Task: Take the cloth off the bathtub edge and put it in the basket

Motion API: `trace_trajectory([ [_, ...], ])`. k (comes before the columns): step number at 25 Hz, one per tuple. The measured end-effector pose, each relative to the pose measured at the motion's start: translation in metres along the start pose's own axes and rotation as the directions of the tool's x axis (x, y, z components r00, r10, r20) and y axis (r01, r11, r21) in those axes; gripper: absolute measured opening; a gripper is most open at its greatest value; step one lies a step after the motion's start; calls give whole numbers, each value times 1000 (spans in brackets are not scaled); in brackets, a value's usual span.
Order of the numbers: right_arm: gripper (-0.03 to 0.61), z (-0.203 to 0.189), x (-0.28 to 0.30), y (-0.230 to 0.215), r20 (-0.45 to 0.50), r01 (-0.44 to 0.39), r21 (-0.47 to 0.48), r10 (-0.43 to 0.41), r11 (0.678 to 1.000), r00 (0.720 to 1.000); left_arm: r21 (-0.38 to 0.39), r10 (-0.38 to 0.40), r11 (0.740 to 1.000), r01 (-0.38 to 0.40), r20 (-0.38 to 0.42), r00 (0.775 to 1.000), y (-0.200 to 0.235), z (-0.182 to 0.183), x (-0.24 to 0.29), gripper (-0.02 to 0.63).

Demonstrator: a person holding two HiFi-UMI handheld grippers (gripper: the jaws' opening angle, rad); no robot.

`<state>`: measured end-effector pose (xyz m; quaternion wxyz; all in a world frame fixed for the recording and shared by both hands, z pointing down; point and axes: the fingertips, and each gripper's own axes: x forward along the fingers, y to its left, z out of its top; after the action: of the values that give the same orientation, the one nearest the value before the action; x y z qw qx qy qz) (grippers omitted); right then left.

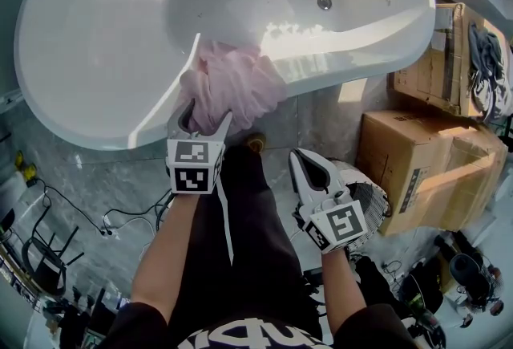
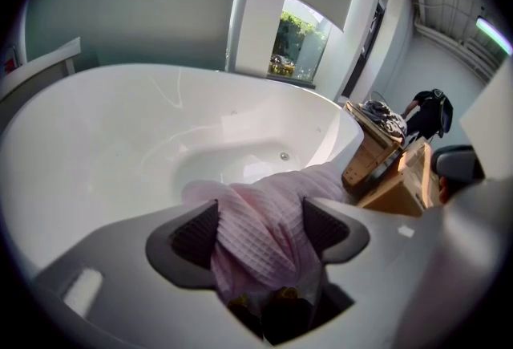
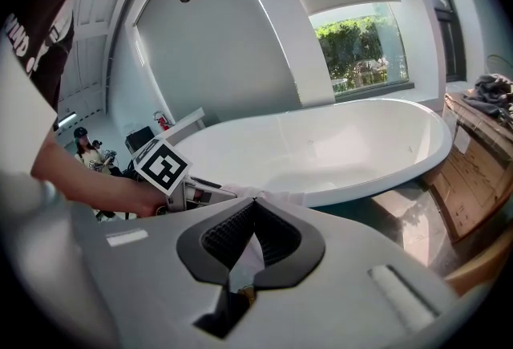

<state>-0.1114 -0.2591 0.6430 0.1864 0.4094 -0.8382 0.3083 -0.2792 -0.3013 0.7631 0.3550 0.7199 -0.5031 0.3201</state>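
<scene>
Cloth (image 1: pixel 232 87): pale pink, waffle-grid weave. Tub (image 1: pixel 80 58): glossy white. Floor (image 1: pixel 104 179): grey, marbled. Boxes (image 1: pixel 425 171): brown. Left tool (image 1: pixel 207 116) and right tool (image 1: pixel 298 155): light grey, dark ribbed pads (image 2: pixel 192 231), black-and-white square markers on white cubes.

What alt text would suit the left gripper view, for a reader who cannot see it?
The left gripper is shut on a pink waffle-textured cloth draped over the near edge of a white bathtub. Cardboard boxes stand at the right, with a bright window behind.
</scene>
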Motion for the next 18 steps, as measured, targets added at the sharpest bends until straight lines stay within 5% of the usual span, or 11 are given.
trace_trajectory([
  [10,9,-8,-4,-3,-6,9,19,-9,1000,1000,-21,-51,998,51,33,998,-6,8,1,168],
  [18,9,-12,-3,-1,-12,22,26,-21,999,1000,-59,-67,996,72,76,995,-4,12,-4,96],
])
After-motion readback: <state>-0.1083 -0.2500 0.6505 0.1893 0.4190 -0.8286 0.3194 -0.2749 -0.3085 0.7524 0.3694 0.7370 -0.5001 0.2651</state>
